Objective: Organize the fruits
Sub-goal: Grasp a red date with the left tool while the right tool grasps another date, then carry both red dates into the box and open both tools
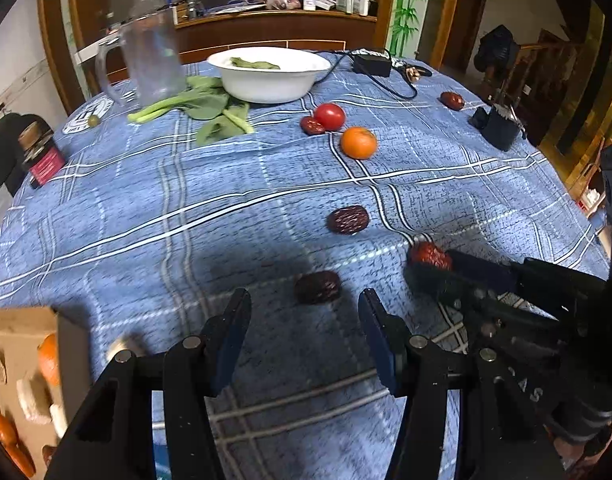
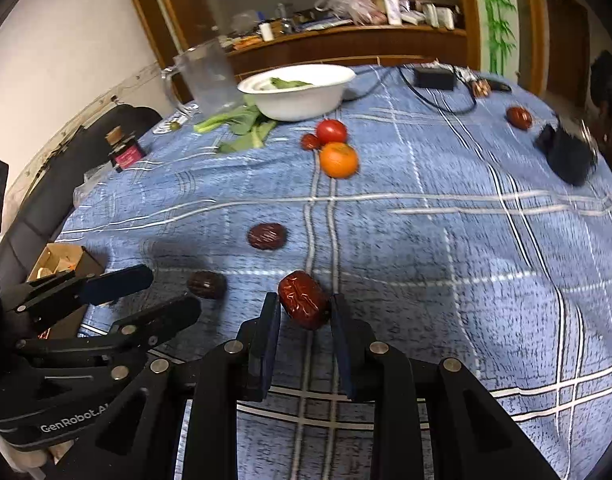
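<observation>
Red date [image 2: 304, 300] clamped between right gripper [image 2: 304, 312] jaws (left spread).

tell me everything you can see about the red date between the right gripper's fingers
The red date is an oblong dried fruit with glossy, deeply wrinkled reddish-brown skin, brighter than the darker dates lying nearby. It sits tilted between the two dark pads of the right gripper, which close on its sides. Whether it still touches the blue plaid tablecloth cannot be told. From the left wrist view it shows at that gripper's tip, and no other fruit touches it.
</observation>
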`<state>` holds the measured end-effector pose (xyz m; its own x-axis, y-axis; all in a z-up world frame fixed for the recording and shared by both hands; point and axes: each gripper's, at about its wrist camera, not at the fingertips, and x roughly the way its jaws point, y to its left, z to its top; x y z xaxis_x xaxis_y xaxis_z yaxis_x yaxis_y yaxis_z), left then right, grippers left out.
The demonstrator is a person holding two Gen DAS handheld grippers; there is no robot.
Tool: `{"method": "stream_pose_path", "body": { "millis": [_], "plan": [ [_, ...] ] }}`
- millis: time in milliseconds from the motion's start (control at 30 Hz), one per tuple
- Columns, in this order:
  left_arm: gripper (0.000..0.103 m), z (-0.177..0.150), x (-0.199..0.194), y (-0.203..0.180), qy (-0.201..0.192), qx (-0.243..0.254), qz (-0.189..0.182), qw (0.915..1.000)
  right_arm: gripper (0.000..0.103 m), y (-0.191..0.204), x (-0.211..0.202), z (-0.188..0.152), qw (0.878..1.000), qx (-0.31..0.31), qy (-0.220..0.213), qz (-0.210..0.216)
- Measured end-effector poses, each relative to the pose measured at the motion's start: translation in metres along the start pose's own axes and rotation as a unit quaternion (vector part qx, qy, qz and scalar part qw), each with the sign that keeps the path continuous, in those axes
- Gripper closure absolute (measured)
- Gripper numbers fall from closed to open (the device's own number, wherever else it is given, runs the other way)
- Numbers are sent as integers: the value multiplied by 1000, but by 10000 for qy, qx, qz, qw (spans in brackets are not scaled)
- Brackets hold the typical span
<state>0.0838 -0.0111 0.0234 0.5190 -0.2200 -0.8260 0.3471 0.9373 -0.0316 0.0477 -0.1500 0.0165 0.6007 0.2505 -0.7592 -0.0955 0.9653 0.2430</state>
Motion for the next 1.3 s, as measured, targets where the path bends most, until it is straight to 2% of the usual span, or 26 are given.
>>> {"method": "stream_pose_path", "body": {
  "millis": [67,133,200,367,500,733,900,1067,1300],
  "plan": [
    [53,1,7,-2,44,18,35,10000,76,-3,-1,-1,10000,57,-8,29],
    [72,1,14,-2,123,-31,-14,9999,76,-5,-2,-1,9999,82,-3,59],
    [77,-1,15,-4,49,12,13,10000,75,-4,-2,-1,10000,35,-6,35],
    [78,-5,10,-7,-39,45,88,9999,76,1,-3,-2,9999,-123,-74,-61],
    [78,-9,-11,-6,-211,33,190,9996,76,-2,-11,0,9995,-74,-301,-102],
    [78,-30,-57,10,-424,-249,56,9988,76,-2,-14,-4,9995,106,-290,48],
    [78,-55,-98,32,-593,-542,-156,9966,76,11,-40,-19,9978,294,-353,479],
    [78,-89,-138,61,-759,-860,-181,9932,76,44,-64,-38,9959,222,-275,827],
    [78,-142,-185,124,-944,-1343,323,9859,75,123,-83,-56,9905,-298,-90,1338]
  ]
}}
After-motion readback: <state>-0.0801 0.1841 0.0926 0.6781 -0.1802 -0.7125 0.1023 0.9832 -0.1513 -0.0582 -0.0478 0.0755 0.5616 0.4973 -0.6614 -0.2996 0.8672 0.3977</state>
